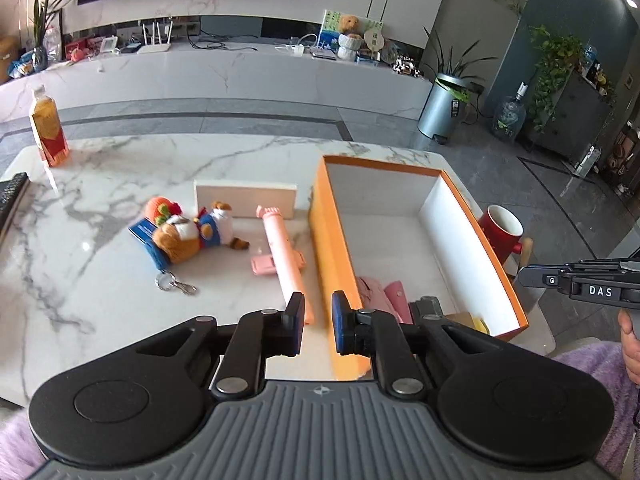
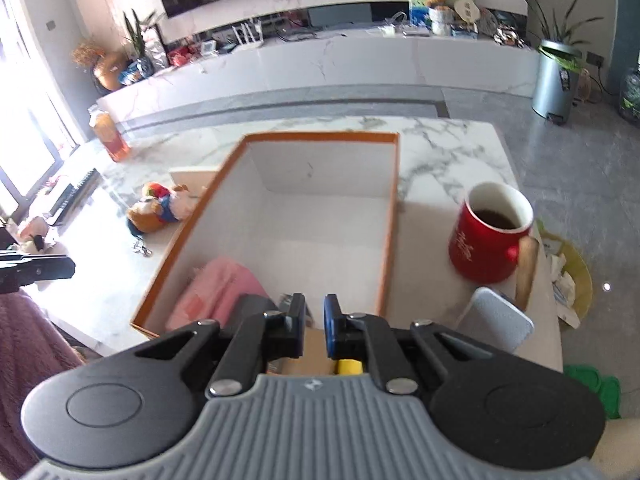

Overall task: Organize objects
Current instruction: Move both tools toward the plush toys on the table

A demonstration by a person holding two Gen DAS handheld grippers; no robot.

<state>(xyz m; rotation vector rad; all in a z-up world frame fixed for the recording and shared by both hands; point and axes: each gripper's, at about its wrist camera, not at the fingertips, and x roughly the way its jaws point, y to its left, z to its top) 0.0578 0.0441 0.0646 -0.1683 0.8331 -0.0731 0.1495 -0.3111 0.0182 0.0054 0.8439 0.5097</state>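
Note:
An orange box (image 1: 326, 240) with a white inside stands on the marble table; it also shows in the right wrist view (image 2: 390, 220). A pink item (image 1: 378, 292) lies in its near corner, also seen in the right wrist view (image 2: 224, 288). Left of the box lie a pink tube toy (image 1: 282, 256), a plush bear (image 1: 188, 234) and keys (image 1: 174, 282). My left gripper (image 1: 317, 322) is open and empty, above the box's left wall near the tube's end. My right gripper (image 2: 314, 326) is open and empty over the box's near end.
A red mug (image 2: 486, 234) with dark liquid stands right of the box, a grey device (image 2: 496, 320) in front of it. A juice bottle (image 1: 46, 128) is at the far left. A white box (image 1: 246, 200) stands behind the toys. A keyboard (image 1: 10, 196) sits at the left edge.

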